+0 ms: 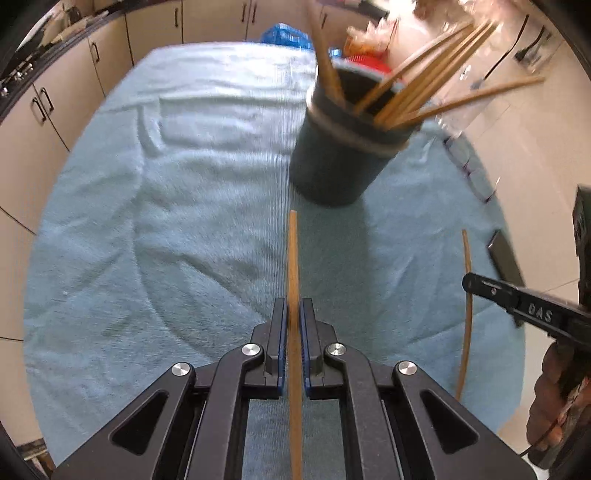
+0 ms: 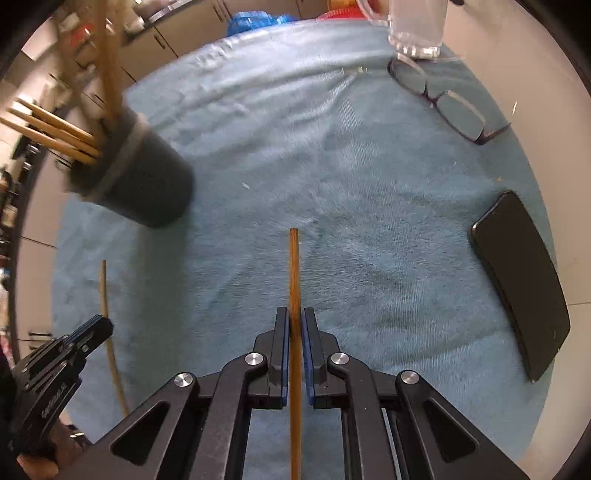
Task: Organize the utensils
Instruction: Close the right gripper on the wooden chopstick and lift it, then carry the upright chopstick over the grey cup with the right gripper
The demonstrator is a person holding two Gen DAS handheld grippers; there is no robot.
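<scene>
My left gripper (image 1: pixel 293 306) is shut on a wooden chopstick (image 1: pixel 293 258) that points forward above the blue towel (image 1: pixel 166 184). A dark holder cup (image 1: pixel 336 162) with several chopsticks stands ahead and to the right. My right gripper (image 2: pixel 294 315) is shut on another wooden chopstick (image 2: pixel 294 273). The cup (image 2: pixel 147 184) is to its upper left. Each gripper shows in the other's view: the right gripper (image 1: pixel 467 282) at the right edge with its chopstick (image 1: pixel 467 314), the left gripper (image 2: pixel 107 325) at lower left with its chopstick (image 2: pixel 109 332).
A black phone (image 2: pixel 524 280) lies on the towel's right edge. Glasses (image 2: pixel 439 99) and a clear glass (image 2: pixel 417 29) sit at the far right. A blue bag (image 1: pixel 284 35) and red items lie beyond the towel. Cabinets (image 1: pixel 55 92) stand on the left.
</scene>
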